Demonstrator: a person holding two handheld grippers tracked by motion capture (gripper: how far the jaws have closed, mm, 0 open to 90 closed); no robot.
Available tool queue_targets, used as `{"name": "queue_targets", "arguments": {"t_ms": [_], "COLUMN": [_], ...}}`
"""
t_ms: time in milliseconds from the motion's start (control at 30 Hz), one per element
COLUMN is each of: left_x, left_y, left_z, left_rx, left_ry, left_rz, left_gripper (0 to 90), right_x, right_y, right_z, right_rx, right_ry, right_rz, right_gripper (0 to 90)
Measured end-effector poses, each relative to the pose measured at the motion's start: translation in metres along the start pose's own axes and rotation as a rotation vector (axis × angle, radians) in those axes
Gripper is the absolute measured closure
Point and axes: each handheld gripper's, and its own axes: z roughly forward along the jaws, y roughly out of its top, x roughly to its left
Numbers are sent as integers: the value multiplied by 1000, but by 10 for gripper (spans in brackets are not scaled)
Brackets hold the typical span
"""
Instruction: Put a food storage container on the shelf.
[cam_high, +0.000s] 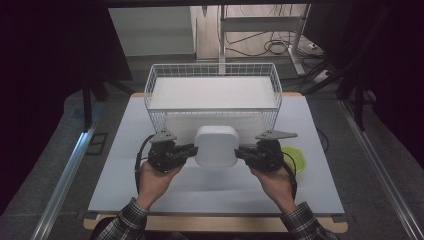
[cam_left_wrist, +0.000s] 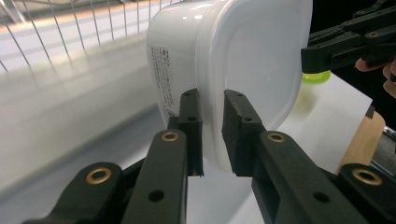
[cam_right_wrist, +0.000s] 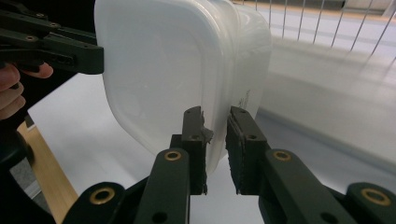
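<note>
The white, round-cornered plastic container (cam_high: 216, 146) with its translucent lid is held clear of the white tabletop (cam_high: 125, 165), just in front of the white wire basket (cam_high: 150, 85). The left hand-held gripper (cam_high: 190, 148) is clenched on the lid rim at the container's left side, and the right hand-held gripper (cam_high: 240, 151) grips the rim opposite. The step in hand appears to be a two-handed lift toward the basket. The next move would call for raising both hands evenly to clear the basket's near wall, then carrying the container forward without tilting. The left gripper view discloses a printed label (cam_left_wrist: 164, 74) on the container's side wall, which the high view cannot resolve. The high view alone places a yellow-green bowl (cam_high: 298, 158) beside the right hand.
</note>
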Motion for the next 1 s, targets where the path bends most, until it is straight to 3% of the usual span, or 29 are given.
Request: {"name": "queue_targets", "arguments": {"t_ms": [267, 933, 1000], "left_x": [4, 12, 12], "left_y": [29, 81, 87], "left_z": [-15, -34, -35], "left_rx": [-33, -94, -101], "left_ry": [20, 43, 51], "left_rz": [32, 48, 63], "left_gripper": [787, 787, 786], "right_x": [3, 6, 5], "right_y": [30, 86, 94], "right_z": [-7, -18, -20], "right_rx": [-43, -111, -122], "right_ry": [-2, -15, -19], "right_rz": [-18, -60, -61], "right_gripper": [783, 783, 783]}}
